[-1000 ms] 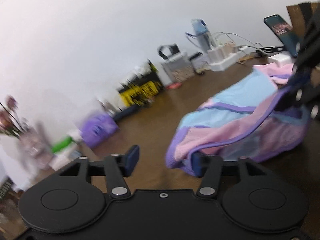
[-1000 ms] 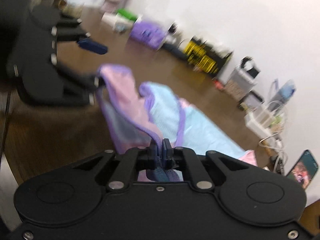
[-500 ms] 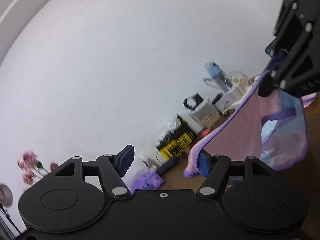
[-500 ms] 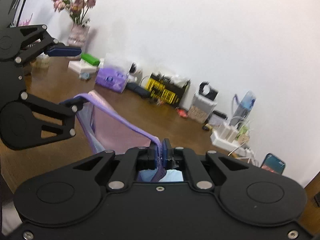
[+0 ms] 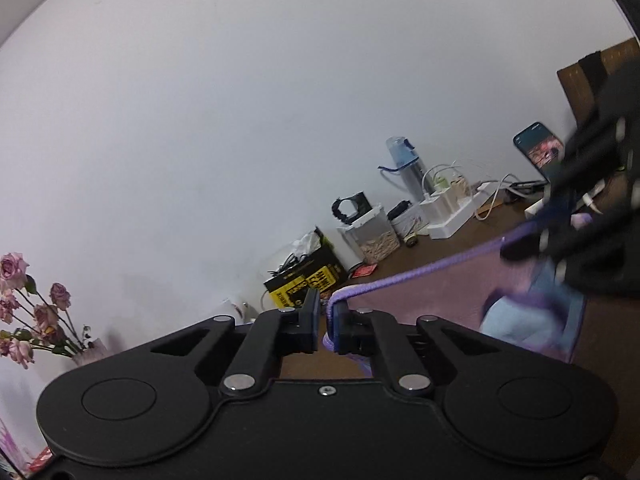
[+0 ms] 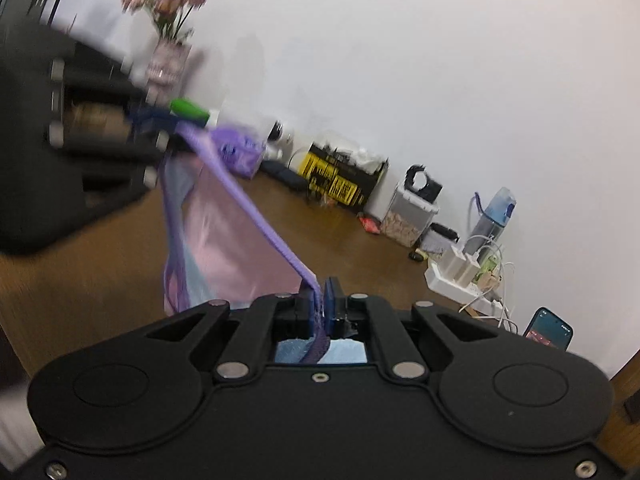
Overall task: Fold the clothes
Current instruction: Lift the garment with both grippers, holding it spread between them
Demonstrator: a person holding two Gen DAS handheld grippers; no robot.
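A pink, light-blue and purple garment (image 5: 420, 300) hangs above the brown table, its purple hem (image 6: 256, 216) stretched taut between both grippers. In the left wrist view my left gripper (image 5: 325, 312) is closing its jaws on one end of the hem, and the blue pads (image 5: 339, 320) pinch it. The right gripper (image 5: 560, 216) shows blurred at the right edge there. In the right wrist view my right gripper (image 6: 319, 300) is shut on the other end of the hem, with cloth bunched below its pads. The left gripper (image 6: 160, 124) appears blurred at the upper left, holding the hem.
Along the white wall stand a vase of pink flowers (image 6: 168, 60), a purple pack (image 6: 240, 152), a yellow-black box (image 5: 304, 280), a clear container (image 6: 408, 216), a water bottle (image 5: 404, 168), a power strip with cables (image 5: 452, 216) and a propped phone (image 5: 538, 152). The wooden table (image 6: 360, 256) lies below.
The left gripper's jaws went from wide apart to closed on the purple hem. Both grippers rose, lifting the garment off the table, and the hem now runs taut between them.
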